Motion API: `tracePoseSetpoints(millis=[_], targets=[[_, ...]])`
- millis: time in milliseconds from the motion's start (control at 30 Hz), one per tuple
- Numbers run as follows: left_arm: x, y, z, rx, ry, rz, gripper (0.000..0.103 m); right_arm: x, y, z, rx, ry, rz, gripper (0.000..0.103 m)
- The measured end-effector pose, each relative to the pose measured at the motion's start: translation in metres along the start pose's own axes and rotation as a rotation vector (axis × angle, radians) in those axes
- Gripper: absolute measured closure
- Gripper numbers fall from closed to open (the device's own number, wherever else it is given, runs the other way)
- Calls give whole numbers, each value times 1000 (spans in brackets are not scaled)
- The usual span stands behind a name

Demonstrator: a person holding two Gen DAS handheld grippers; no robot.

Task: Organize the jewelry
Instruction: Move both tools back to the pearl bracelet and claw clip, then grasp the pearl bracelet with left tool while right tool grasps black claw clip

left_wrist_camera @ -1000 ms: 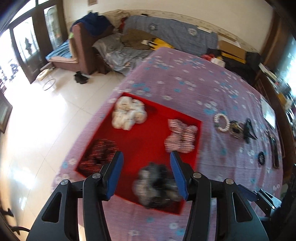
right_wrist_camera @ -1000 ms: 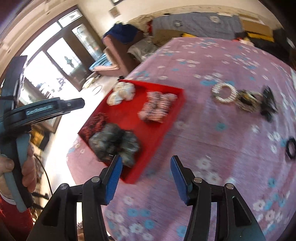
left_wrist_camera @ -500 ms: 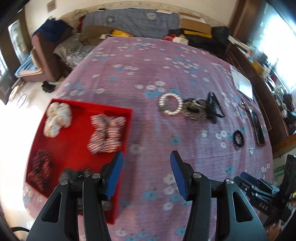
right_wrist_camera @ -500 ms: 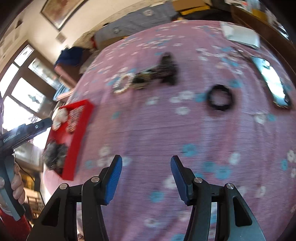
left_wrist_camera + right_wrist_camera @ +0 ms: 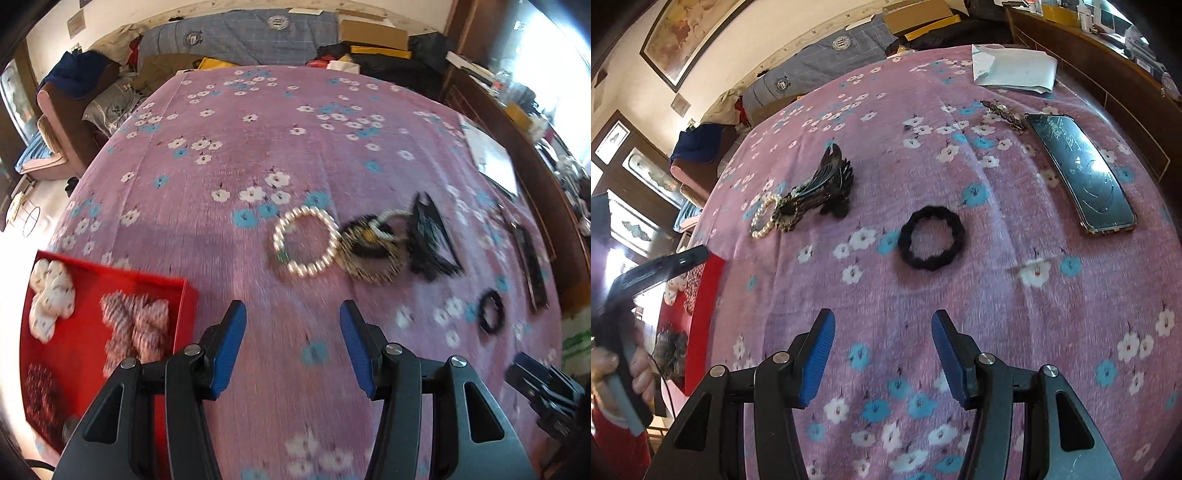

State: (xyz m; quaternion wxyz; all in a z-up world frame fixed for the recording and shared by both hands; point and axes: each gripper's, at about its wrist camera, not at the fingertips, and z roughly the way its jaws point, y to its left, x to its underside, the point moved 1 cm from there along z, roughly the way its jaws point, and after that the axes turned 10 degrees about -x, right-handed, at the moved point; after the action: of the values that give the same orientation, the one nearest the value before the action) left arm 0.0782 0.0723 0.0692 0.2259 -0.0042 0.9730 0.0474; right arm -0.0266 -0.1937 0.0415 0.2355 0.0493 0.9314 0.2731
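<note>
My left gripper (image 5: 292, 315) is open and empty above the purple flowered bedspread. Just beyond it lies a pearl bracelet (image 5: 306, 242), then a dark beaded scrunchie (image 5: 369, 254) and a black hair claw (image 5: 430, 236) in a row. A red tray (image 5: 88, 275) with several fabric scrunchies sits at the lower left. My right gripper (image 5: 882, 325) is open and empty too, a short way in front of a black hair tie (image 5: 931, 238). The pearl bracelet (image 5: 762, 218) and black hair claw (image 5: 827, 181) lie further left in the right wrist view.
A phone (image 5: 1082, 170) and a thin ornate clip (image 5: 1003, 112) lie at the right of the bed, white papers (image 5: 1012, 68) beyond them. A hand (image 5: 631, 365) holding the other gripper shows at the left. Clothes and boxes are piled at the far end of the bed.
Both grippers swung right, away from the red tray, to the loose pieces on the bedspread. The left one now faces the pearl bracelet, the right one the black hair tie. Jaws kept their width.
</note>
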Motion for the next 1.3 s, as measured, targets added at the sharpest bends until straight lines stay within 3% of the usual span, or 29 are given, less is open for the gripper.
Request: tracePoseSetpoints(millis=[267,467,567,767,867,900,933,1000,1033,1067,1100,1300], targets=[[-41,3,57,12,44,-44,52,-56,12,24,-101,-30,26,44],[-53,5,86,27,91,-48,52,-93,20,56,-140,-21,63,44],[-55,4,90,27,76,-37,52,-103,24,73,-134,-5,66,35],[-55,-11,91,-23,32,41,52,-113,35,105,-85,37,47,33],[-54,-19,90,-56,-1,82,70,-117,41,118,-49,50,33,33],[-55,-21,89,-63,-5,91,86,-118,41,121,-36,54,31,33],[-55,-22,89,-55,5,97,94,-119,42,123,-23,57,29,33],[-56,-23,89,-48,8,98,94,-119,42,127,-2,64,28,33],[-55,-24,89,-42,9,102,94,-119,41,128,6,64,28,39],[-54,-25,87,-35,9,103,94,-119,41,128,10,65,27,55],[-52,-25,86,-29,8,104,94,-118,40,128,3,67,25,60],[-42,-22,62,21,-12,83,94,-112,42,114,21,34,4,64]])
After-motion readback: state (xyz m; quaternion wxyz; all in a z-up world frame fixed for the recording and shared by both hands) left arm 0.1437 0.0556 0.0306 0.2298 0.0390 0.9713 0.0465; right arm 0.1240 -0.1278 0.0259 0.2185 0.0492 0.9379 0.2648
